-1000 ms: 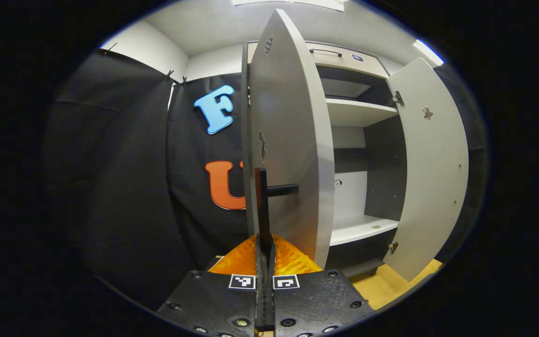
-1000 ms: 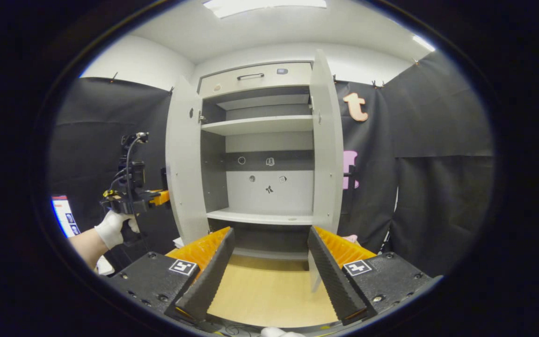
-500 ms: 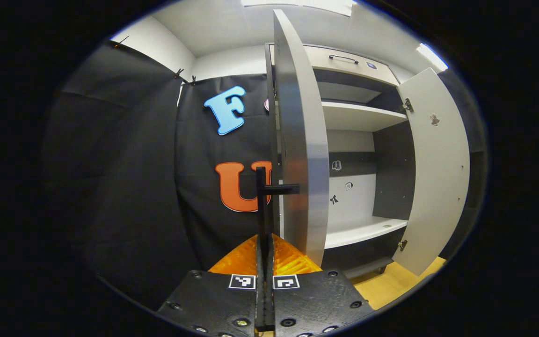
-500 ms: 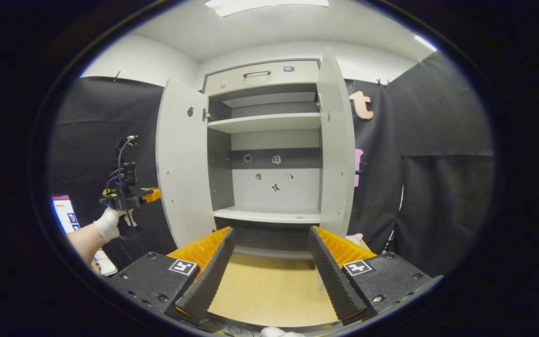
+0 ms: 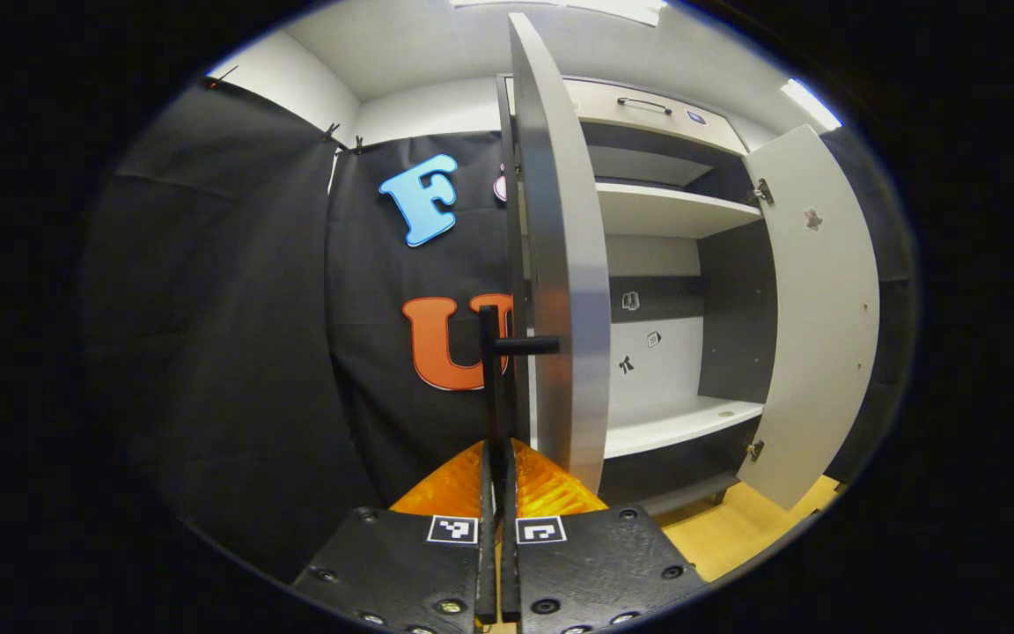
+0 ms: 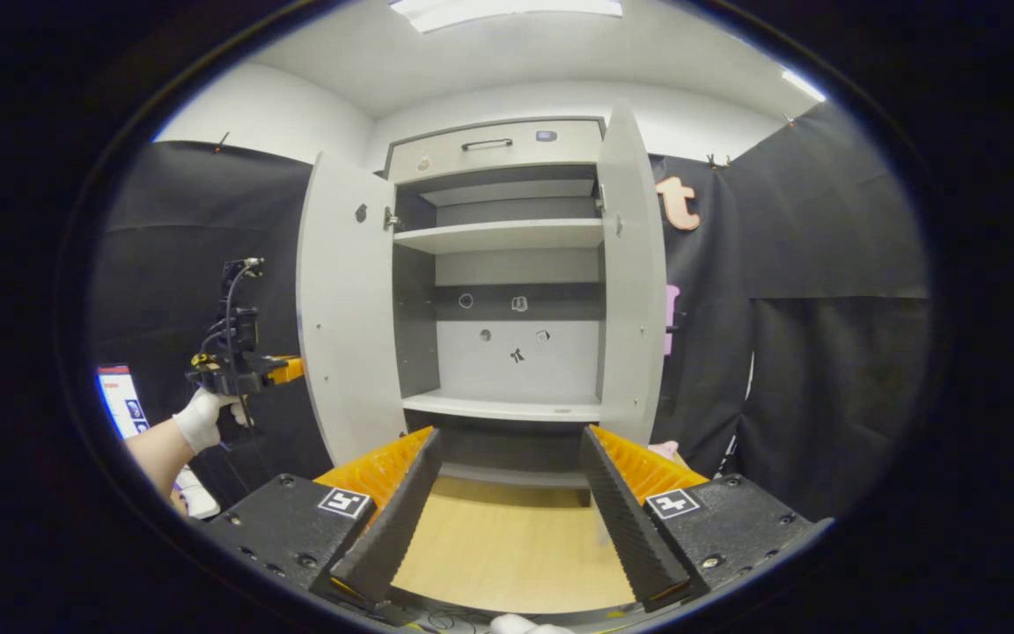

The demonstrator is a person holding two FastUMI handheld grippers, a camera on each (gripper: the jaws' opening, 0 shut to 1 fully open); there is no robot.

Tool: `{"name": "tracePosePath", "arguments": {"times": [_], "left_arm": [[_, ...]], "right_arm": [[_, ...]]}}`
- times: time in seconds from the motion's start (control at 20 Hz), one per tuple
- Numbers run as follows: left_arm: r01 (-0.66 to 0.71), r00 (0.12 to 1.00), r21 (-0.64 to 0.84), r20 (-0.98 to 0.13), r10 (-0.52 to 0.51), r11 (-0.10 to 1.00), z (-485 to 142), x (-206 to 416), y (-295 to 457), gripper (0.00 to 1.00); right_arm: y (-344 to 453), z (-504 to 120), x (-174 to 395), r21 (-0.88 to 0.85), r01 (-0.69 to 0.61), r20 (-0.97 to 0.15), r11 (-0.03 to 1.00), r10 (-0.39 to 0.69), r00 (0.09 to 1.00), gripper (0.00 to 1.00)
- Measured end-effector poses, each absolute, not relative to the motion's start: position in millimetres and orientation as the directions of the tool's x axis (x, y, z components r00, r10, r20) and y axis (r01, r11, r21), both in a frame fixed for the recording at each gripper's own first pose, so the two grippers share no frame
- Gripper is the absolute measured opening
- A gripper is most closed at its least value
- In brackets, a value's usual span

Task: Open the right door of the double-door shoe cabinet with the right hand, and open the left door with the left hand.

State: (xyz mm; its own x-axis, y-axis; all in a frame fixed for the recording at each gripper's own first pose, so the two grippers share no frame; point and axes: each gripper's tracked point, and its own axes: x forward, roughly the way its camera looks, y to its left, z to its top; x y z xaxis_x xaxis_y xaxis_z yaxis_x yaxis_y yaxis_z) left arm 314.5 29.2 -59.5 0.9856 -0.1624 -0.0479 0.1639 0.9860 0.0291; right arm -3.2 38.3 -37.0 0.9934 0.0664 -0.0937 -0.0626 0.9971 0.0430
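Now, far left: gloved hand [image 6: 199, 418] holds left gripper [image 5: 495, 449], fingers pressed tight on left door's black handle [image 5: 495, 370]. Left door [image 6: 344, 304] swung wide open, seen edge-on in left gripper view. Shoe cabinet [image 6: 507, 264] interior bare: upper shelf [image 6: 498, 236], lower shelf [image 6: 507, 407]. Right door [image 6: 632, 282] also open. Right gripper [image 6: 507, 506] hangs back from cabinet over wood floor [image 6: 507, 550], fingers spread, holding nothing.
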Motion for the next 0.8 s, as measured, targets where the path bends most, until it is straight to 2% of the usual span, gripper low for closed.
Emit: {"name": "tracePosePath", "arguments": {"times": [0.1, 0.15, 0.2, 0.3, 0.35, 0.4, 0.45, 0.8], "left_arm": [[0.151, 0.987, 0.03, -0.062, -0.149, 0.988, -66.8, 302.5, 34.0, 0.03], [0.139, 0.988, 0.024, -0.076, -0.137, 0.99, -72.5, 296.1, 36.6, 0.1], [0.144, 0.986, 0.013, -0.092, -0.142, 0.99, -78.3, 290.4, 38.0, 0.08], [0.14, 0.984, 0.01, -0.114, -0.138, 0.99, -84.1, 273.4, 40.3, 0.55], [0.126, 0.986, 0.013, -0.107, -0.124, 0.992, -85.6, 269.9, 42.1, 0.75], [0.11, 0.989, 0.012, -0.102, -0.108, 0.994, -87.5, 264.2, 45.2, 0.91], [0.091, 0.99, 0.007, -0.109, -0.09, 0.996, -93.0, 257.2, 47.9, 0.96], [0.06, 0.988, -0.057, -0.139, -0.068, 0.997, -105.0, 203.6, 33.4, 0.97]], "right_arm": [[39.4, -36.6, -7.2, 0.041, -0.055, -0.093, 0.998, 0.059, 0.994, 0.99], [39.6, -35.9, -9.1, 0.04, -0.052, -0.092, 0.998, 0.056, 0.994, 0.99], [40.7, -35.7, -10.2, 0.039, -0.049, -0.091, 0.998, 0.052, 0.994, 0.99], [42.8, -36.0, -12.5, 0.032, -0.042, -0.091, 0.999, 0.044, 0.995, 0.98], [44.4, -37.0, -13.7, 0.027, -0.037, -0.097, 0.999, 0.04, 0.995, 0.98], [45.5, -38.5, -15.9, 0.023, -0.035, -0.101, 0.999, 0.037, 0.994, 0.98], [46.7, -39.1, -18.1, 0.021, -0.034, -0.104, 0.999, 0.036, 0.994, 0.99], [46.9, -37.9, -22.3, -0.013, -0.033, -0.115, 0.999, 0.031, 0.993, 0.99]]}}
